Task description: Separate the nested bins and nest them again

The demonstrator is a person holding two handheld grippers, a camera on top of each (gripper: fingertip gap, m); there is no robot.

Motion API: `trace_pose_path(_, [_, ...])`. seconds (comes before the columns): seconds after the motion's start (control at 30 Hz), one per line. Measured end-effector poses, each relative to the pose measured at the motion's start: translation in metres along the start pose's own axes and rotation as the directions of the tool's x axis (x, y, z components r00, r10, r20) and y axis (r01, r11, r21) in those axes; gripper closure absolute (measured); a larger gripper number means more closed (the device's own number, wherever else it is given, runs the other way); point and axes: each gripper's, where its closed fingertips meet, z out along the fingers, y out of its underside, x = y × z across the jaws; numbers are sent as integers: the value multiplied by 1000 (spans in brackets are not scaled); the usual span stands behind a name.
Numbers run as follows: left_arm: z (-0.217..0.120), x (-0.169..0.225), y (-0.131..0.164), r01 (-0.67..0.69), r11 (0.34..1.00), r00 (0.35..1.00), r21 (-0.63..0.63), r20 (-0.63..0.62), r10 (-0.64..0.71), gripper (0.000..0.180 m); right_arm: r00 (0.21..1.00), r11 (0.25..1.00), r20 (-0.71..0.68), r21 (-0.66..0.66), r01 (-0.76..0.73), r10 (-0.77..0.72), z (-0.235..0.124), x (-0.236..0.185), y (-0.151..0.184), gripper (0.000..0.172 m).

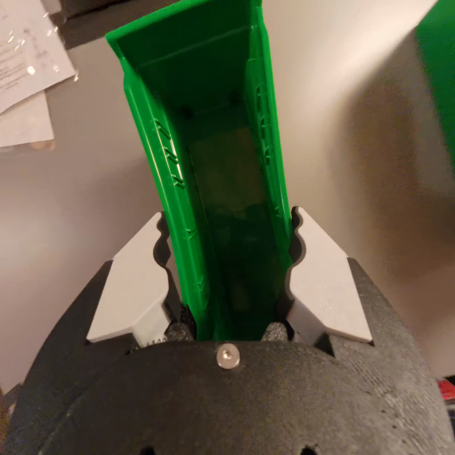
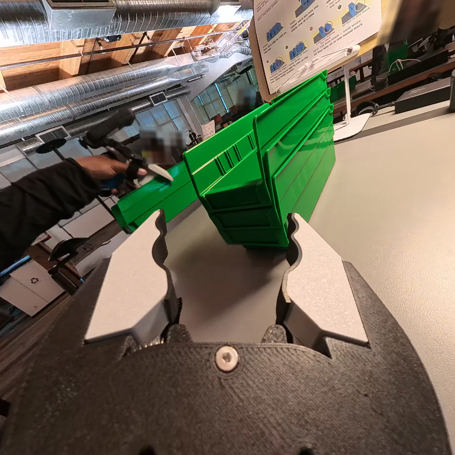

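Nearby, papers [image 1: 27,73], sign stand [image 2: 349,115]

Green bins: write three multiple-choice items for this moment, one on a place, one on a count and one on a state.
1. Where is the separate green bin?
A. between the left gripper's fingers
B. on top of the stack
C. on the floor

2. How many bins form the nested stack on the table?
A. one
B. three
C. six

3. How are the right gripper's fingers?
A. closed on a bin
B. closed on paper
C. apart, gripping nothing

Answers: 1 A, the bin runs out from between those fingers. 2 B, three bin fronts show one under another. 3 C, only bare table lies between them, with the stack just ahead.
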Motion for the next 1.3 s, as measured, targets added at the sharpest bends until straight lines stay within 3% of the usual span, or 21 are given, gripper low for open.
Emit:
trace_pose_path(0.37, [-98,145,-75,-60,966,961,250,-247,123,83,1000,1000,5,9,-2,2,-2,-1,-1,73])
trace_pose_path(0.7, [-141,232,-119,23,943,906,332,-405,120,84,1000,1000,7,17,-3,2,-3,-1,-1,73])
trace_pose_path(0.97, [-136,275,-155,209,930,876,301,-481,-41,85,1000,1000,17,18,-10,10,-3,-2,-2,73])
trace_pose_path(1.3, [-81,298,-169,333,914,874,232,-440,-206,83,999,999,41,31,-29,28,-5,-3,-4,73])
